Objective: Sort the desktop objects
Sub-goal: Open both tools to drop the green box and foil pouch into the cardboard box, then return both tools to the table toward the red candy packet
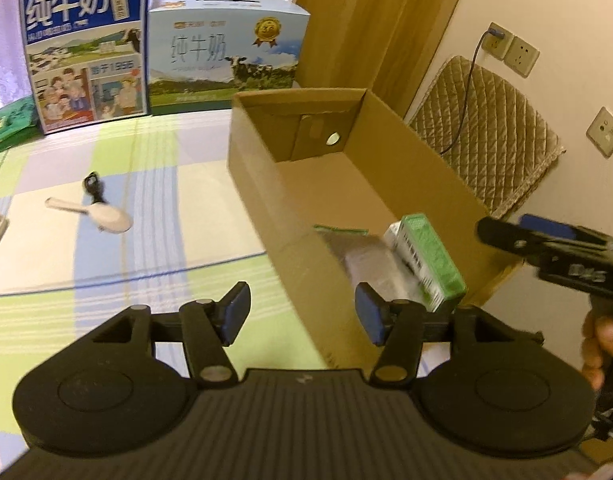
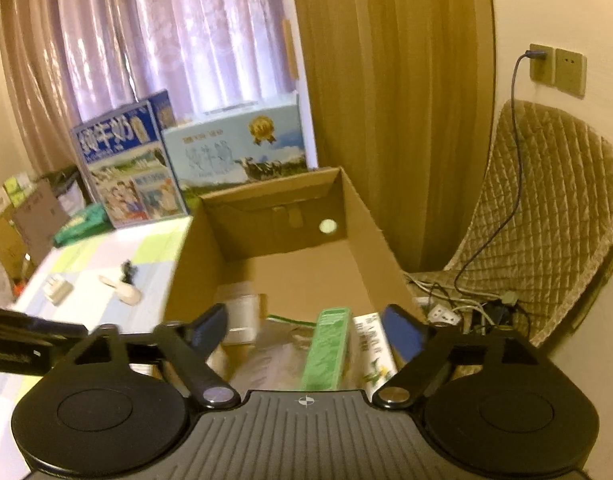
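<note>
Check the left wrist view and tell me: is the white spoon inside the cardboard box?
No, the white spoon lies on the checked tablecloth, left of the cardboard box.

The open box (image 1: 346, 184) is plain matt brown cardboard. Inside, a green-and-white carton (image 1: 430, 260) looks like smooth printed paperboard beside a shiny silvery pouch (image 1: 362, 256). A checked cloth (image 1: 146, 248) covers the bench.

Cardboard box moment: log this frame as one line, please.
left tool open | right tool open | green-white carton in cardboard box | white scoop on table
</note>
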The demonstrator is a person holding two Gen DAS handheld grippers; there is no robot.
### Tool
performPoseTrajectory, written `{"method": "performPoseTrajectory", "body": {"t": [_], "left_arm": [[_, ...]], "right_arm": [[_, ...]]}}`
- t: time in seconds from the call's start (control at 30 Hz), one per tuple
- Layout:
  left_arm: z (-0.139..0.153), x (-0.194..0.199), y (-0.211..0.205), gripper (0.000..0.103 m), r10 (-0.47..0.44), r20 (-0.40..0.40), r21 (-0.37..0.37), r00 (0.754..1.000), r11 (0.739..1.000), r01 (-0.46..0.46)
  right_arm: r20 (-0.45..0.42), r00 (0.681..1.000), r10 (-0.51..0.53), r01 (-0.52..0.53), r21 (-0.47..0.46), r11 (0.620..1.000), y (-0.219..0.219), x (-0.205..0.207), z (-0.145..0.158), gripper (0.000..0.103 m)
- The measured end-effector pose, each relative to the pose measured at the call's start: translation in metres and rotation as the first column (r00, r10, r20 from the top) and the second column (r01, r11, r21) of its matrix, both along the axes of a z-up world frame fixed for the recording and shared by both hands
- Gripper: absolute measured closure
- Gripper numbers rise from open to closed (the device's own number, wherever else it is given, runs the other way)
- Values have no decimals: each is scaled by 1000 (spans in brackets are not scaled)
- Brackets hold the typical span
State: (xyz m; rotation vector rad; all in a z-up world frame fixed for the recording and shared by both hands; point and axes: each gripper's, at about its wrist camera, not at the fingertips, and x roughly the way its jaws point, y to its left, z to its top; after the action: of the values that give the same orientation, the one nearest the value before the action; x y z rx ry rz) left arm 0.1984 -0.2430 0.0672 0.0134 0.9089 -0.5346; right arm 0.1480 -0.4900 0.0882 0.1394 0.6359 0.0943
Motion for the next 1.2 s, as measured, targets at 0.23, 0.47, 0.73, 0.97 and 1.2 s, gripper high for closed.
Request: {"method": "performPoseTrajectory", "body": {"t": [0.23,0.47,0.73,0.97,1.2], "left_arm": [[4,-29,31,23,-14,44,51,999,999,12],[4,-54,70,8,0,67,87,998,996,-6],[-20,-85,129,6,22,60,151,998,988,-31],[-46,-109,183,6,111,21,190,994,975,-113],[-64,-126,210,6,180,-5,178,984,968,-177]], "right_arm": [[23,999,47,-49,50,998,30,-41,6,2],[-4,998,66,-66,63,996,59,-75,-4,2],[-68,990,126,-122,66,990,94,-100,-26,2],[-103,982,156,-151,52,987,116,-109,-40,2],[-154,972,176,-169,54,984,134,-114,-57,2]]}}
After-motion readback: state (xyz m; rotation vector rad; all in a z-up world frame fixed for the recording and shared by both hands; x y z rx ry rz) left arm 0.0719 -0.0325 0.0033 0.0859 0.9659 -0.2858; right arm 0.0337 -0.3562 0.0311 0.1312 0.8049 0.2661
